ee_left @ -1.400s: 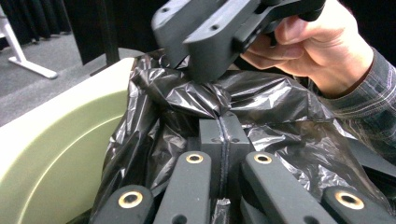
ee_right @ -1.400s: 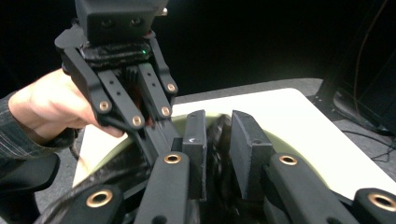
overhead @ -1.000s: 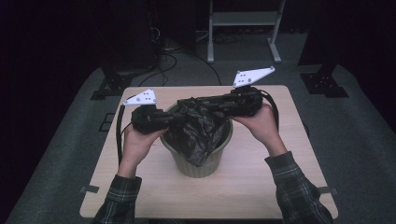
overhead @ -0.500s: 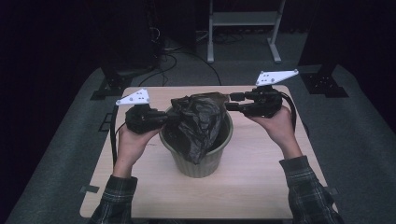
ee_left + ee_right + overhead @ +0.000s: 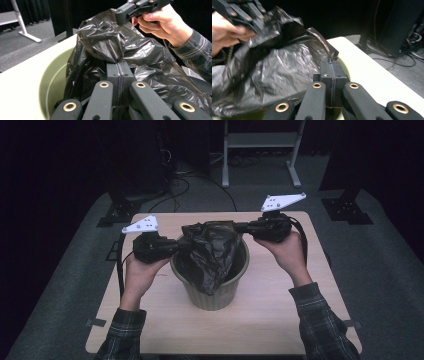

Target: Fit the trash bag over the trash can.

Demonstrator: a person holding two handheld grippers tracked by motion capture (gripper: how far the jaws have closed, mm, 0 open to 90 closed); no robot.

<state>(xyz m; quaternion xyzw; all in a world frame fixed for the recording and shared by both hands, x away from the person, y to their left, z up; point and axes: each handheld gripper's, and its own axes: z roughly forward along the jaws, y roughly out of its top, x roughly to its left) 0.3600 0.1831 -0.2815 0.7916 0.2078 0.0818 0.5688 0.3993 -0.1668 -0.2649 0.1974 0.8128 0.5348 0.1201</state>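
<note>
High view: a pale wooden table [image 5: 280, 320] carries an olive-green bin [image 5: 212, 292], with cables and a metal stand on the floor behind. A crinkled, glossy black bag [image 5: 212, 250] drapes into the bin. Left gripper [image 5: 181, 245] and right gripper [image 5: 239, 227] each pinch the bag's edge at opposite sides, fingers clamped together on the plastic.

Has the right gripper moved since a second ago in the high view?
Yes. The right gripper has drawn outward toward the table's right edge, pulling the black bag open over the green bin.
</note>
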